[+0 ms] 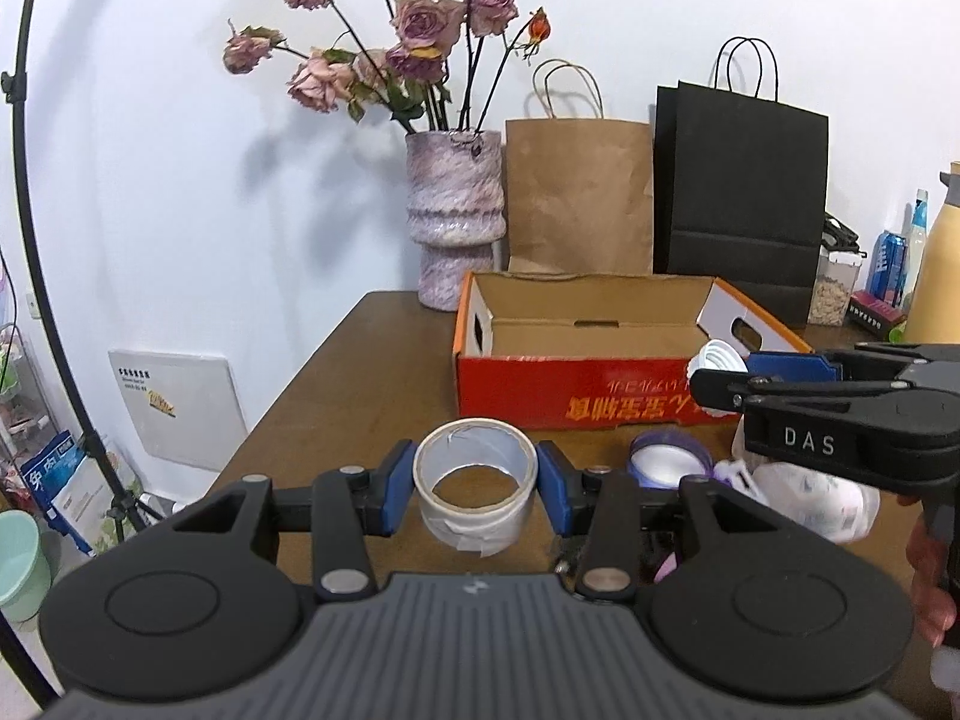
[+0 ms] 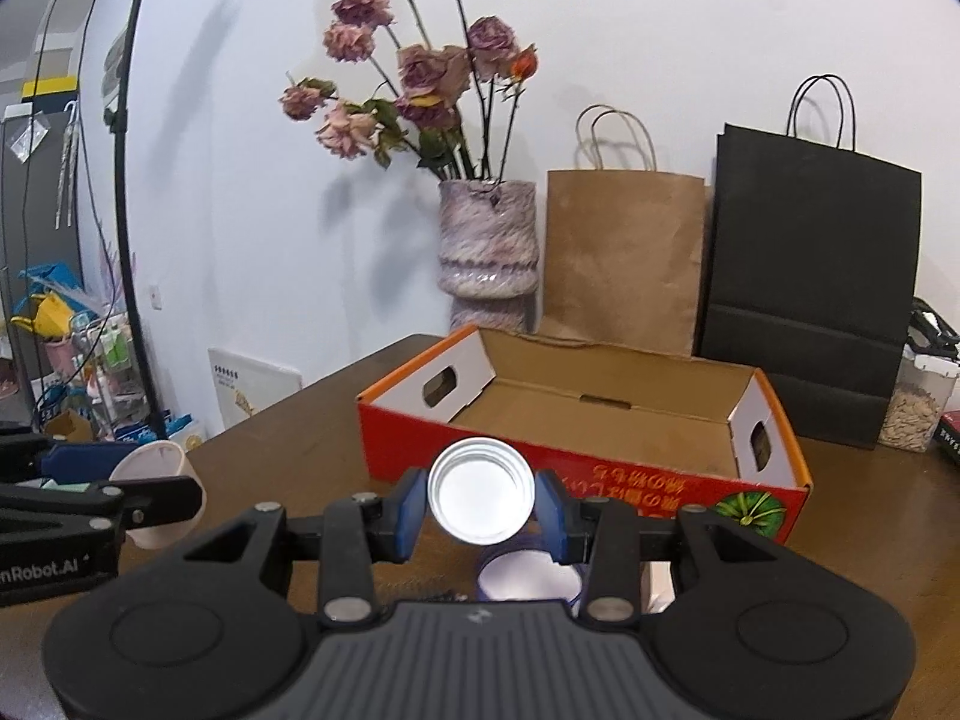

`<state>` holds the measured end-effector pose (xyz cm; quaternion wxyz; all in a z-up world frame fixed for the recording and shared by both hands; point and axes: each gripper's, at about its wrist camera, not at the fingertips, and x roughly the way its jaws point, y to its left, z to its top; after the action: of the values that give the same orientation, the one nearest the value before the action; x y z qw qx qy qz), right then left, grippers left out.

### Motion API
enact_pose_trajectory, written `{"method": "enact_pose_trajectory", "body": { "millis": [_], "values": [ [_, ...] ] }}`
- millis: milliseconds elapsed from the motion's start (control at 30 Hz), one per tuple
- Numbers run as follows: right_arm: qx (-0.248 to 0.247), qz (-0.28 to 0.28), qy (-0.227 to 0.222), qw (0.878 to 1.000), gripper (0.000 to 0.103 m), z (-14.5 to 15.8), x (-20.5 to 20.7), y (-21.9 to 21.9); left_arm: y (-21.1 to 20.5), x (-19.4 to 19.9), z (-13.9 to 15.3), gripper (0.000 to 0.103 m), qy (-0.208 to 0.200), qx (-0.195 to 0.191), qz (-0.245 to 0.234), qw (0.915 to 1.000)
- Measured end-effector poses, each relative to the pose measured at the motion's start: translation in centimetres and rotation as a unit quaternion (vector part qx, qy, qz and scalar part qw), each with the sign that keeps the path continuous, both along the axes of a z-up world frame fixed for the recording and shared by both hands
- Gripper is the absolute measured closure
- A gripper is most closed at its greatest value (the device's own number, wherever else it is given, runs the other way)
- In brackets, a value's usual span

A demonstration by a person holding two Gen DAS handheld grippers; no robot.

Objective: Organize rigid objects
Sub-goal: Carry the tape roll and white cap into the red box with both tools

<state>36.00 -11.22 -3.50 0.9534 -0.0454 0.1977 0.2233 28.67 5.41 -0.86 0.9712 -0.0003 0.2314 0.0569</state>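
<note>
Cardboard box (image 2: 600, 414) sits open and empty on the bench (image 1: 336, 384). Left gripper (image 1: 476, 486) jaws clamp a tape roll (image 1: 476, 495); right gripper (image 2: 482, 507) jaws clamp a white cap (image 2: 482, 489). Vase (image 1: 454, 216) and paper bags (image 1: 579, 198) stand behind.

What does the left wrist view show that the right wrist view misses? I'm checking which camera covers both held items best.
Only the left wrist view shows the tape roll head-on between the left gripper pads, plus the yellow bottle. Only the right wrist view shows the white lid head-on in the right gripper, and the pumpkin print. Both share the open red box, vase and paper bags.
</note>
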Motion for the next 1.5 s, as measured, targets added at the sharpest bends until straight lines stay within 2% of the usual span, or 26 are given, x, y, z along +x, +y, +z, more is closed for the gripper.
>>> {"method": "enact_pose_trajectory", "body": {
  "millis": [400, 867, 1500],
  "values": [
    [0.009, -0.038, -0.02, 0.999, 0.064, 1.4, 3.0, -1.7, -1.9, 4.2, 1.2, 0.059, -0.013, 0.0, -0.008, 0.9999],
    [0.031, -0.07, -0.006, 0.997, 0.064, 2.1, 7.6, -3.8, -3.6, 10.1, 2.4, 0.059, -0.034, -0.013, -0.011, 0.9993],
    [0.01, -0.091, 0.033, 0.995, 0.064, 1.5, 14.8, -3.8, -3.5, 19.3, 1.2, 0.059, -0.007, -0.011, 0.006, 0.9999]
  ]
}}
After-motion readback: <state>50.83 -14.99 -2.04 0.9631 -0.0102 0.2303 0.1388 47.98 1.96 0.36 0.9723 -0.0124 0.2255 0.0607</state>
